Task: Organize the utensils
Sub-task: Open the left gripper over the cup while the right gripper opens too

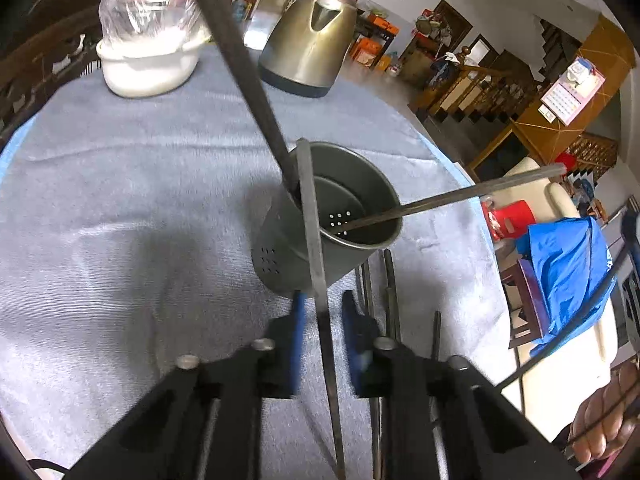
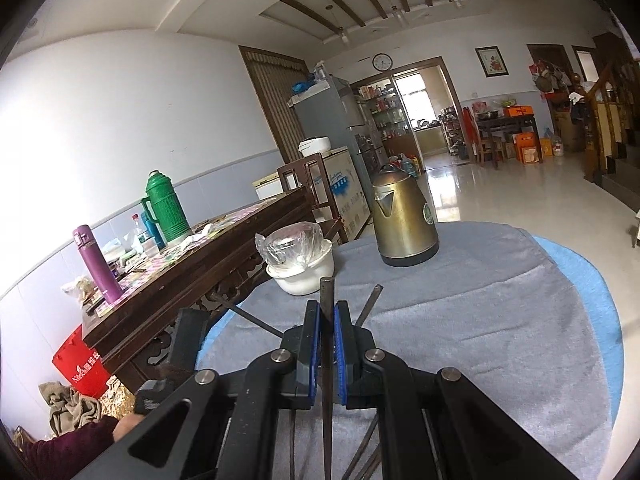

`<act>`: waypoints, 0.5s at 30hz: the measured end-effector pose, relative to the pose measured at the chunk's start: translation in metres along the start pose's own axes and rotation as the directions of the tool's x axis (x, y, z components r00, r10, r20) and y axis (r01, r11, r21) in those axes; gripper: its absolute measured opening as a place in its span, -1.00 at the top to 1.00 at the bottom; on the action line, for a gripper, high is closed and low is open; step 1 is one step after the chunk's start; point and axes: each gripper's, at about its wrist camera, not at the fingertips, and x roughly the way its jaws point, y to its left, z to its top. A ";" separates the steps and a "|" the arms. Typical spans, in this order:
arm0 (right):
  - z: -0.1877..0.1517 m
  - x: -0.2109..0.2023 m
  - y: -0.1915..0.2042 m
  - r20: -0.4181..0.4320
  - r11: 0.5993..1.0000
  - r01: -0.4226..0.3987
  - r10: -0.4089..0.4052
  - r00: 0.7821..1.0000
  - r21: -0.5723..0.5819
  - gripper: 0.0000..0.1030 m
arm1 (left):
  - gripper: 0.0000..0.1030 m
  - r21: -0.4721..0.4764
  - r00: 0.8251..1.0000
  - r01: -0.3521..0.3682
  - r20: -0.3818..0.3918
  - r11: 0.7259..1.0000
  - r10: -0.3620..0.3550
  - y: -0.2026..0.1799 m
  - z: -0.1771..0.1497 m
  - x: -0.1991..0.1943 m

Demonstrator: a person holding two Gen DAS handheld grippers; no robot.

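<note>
My left wrist view, left to right: white bowl (image 1: 148, 68) of white powder with a crinkled clear plastic bag over it sits far left on the grey ribbed cloth (image 1: 120, 200); next to it, apart, a brushed-metal electric kettle (image 1: 308, 40) on a dark base. Centre: round grey metal utensil holder (image 1: 320, 224) with perforated wall and floor, standing on the cloth just ahead of my left gripper (image 1: 320, 332). In the holder I see a dark chopstick (image 1: 240, 64) leaning up-left past the bowl and another (image 1: 452, 196) leaning right over the rim. A third flat metal stick (image 1: 312, 220) runs from between my blue pads up across the holder's front wall to its far rim; the pads sit apart either side of it with visible gaps, not pinching. More loose sticks (image 1: 390, 292) lie on the cloth under the right finger, beside the holder. Blue fabric (image 1: 568, 276) on a chair off the table's right edge. Right wrist view: cluttered dark wooden side table (image 2: 192, 256) with purple flask (image 2: 96, 260) and green thermos (image 2: 166, 208) at left, then the same bowl (image 2: 300, 260) and kettle (image 2: 404, 220) on the cloth. My right gripper (image 2: 328, 344) has both blue pads pressed flat onto one dark square-section chopstick (image 2: 327, 300), held upright, tip poking above the fingers. Two other stick ends (image 2: 370, 304) fan out behind it; I can't tell what they rest in, the gripper blocks that.
</note>
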 end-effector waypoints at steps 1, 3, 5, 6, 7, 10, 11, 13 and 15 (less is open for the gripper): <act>-0.001 0.000 0.001 0.001 1.000 0.001 -0.001 1.000 -0.007 0.85 | 0.85 -0.002 1.000 0.007 0.002 1.000 -0.007 0.000 0.000 0.000; -0.001 -0.002 0.005 0.009 1.000 0.003 -0.003 1.000 -0.028 0.85 | 0.87 0.000 1.000 0.009 0.015 1.000 -0.009 -0.001 0.000 -0.001; 0.001 -0.004 0.009 0.019 0.999 0.005 -0.004 1.000 -0.043 0.85 | 0.88 0.011 0.999 0.012 0.032 1.000 -0.012 -0.004 -0.001 -0.006; 0.003 -0.006 0.011 0.031 0.999 0.006 -0.004 1.000 -0.050 0.85 | 0.89 0.014 0.999 0.015 0.039 1.000 -0.016 -0.004 -0.001 -0.009; 0.004 -0.007 0.012 0.037 0.999 0.005 -0.003 0.999 -0.052 0.85 | 0.89 0.021 0.999 0.020 0.049 1.000 -0.021 -0.004 -0.001 -0.013; 0.014 -0.011 0.016 0.069 0.998 0.002 0.002 0.998 -0.064 0.85 | 0.89 0.055 0.996 0.021 0.089 0.998 -0.025 -0.011 -0.002 -0.030; 0.017 -0.013 0.018 0.082 0.998 0.002 0.004 0.997 -0.067 0.85 | 0.89 0.068 0.994 0.022 0.107 0.997 -0.029 -0.015 -0.002 -0.038; 0.023 -0.015 0.021 0.105 0.997 0.003 0.005 0.995 -0.073 0.85 | 0.89 0.082 0.990 0.023 0.137 0.996 -0.034 -0.021 -0.001 -0.051; 0.031 -0.015 0.024 0.131 0.997 0.003 0.006 0.991 -0.071 0.85 | 0.89 0.094 0.983 0.025 0.176 0.995 -0.042 -0.025 0.002 -0.066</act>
